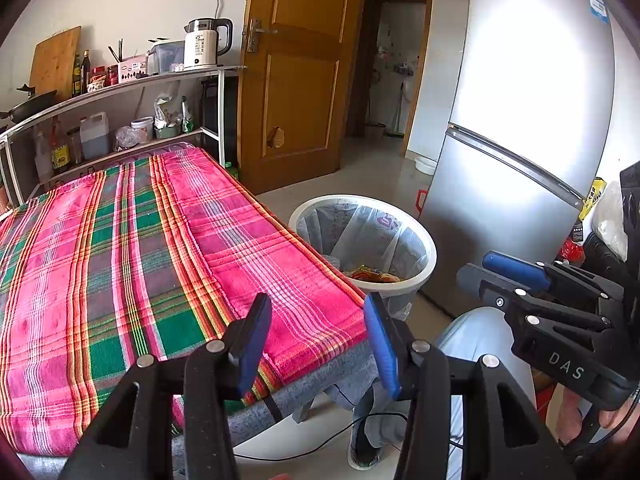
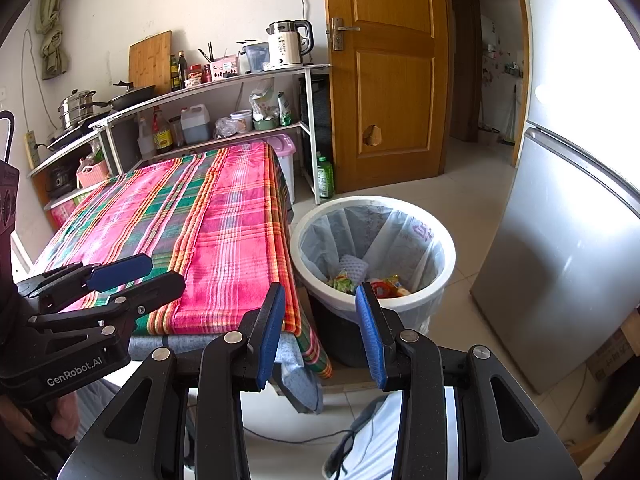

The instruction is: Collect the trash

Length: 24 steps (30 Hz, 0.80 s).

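A white trash bin (image 1: 416,236) with a clear liner stands on the floor beside the table; it also shows in the right wrist view (image 2: 450,256). Crumpled wrappers (image 2: 362,282) lie in its bottom. My left gripper (image 1: 318,340) is open and empty above the near edge of the table with the plaid cloth (image 1: 140,248). My right gripper (image 2: 320,330) is open and empty, held near the table corner and the bin. The right gripper also shows at the right of the left wrist view (image 1: 496,272). The left gripper shows at the left of the right wrist view (image 2: 140,276).
A silver fridge (image 1: 520,140) stands right of the bin. A wooden door (image 1: 296,72) is open behind it. A shelf (image 2: 216,80) with a kettle, bottles and pots runs behind the table. A cable lies on the floor (image 1: 360,424). My legs show below.
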{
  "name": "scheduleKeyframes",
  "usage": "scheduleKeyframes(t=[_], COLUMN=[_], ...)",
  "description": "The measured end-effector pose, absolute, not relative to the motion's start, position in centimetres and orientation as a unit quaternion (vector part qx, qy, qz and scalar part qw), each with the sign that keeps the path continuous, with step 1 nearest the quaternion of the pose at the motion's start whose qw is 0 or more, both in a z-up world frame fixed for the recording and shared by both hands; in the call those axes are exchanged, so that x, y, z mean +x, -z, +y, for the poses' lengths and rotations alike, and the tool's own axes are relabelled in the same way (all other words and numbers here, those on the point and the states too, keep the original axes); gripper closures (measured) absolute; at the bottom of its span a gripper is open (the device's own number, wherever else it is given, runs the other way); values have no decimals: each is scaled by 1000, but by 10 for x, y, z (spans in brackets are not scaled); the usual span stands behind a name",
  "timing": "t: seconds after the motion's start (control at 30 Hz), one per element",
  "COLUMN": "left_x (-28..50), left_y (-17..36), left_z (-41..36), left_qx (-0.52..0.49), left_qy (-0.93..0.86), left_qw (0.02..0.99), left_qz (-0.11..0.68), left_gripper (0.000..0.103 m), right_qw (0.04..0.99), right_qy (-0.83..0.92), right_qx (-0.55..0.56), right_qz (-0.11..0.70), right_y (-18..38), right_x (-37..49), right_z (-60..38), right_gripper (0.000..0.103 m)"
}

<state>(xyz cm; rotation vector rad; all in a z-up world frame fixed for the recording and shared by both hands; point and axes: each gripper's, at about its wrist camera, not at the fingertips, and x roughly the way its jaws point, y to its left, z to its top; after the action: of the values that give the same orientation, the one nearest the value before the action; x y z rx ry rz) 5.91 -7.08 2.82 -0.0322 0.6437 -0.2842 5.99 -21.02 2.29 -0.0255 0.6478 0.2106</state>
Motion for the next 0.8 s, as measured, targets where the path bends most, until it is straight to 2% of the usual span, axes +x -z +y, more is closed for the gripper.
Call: scheduleKeyframes(t=[0.8], left_x=[62], left_y=[-26], left_z=[-69], left_qx=[-13], left_qy=[136], left_qw=[939], left_qz=[317], left_gripper=[52], right_qw=[942], right_qy=[-103], right_qx=[-13], right_qz=[318], right_y=[-22], right_x=[63], right_z=[-211], right_gripper=[65])
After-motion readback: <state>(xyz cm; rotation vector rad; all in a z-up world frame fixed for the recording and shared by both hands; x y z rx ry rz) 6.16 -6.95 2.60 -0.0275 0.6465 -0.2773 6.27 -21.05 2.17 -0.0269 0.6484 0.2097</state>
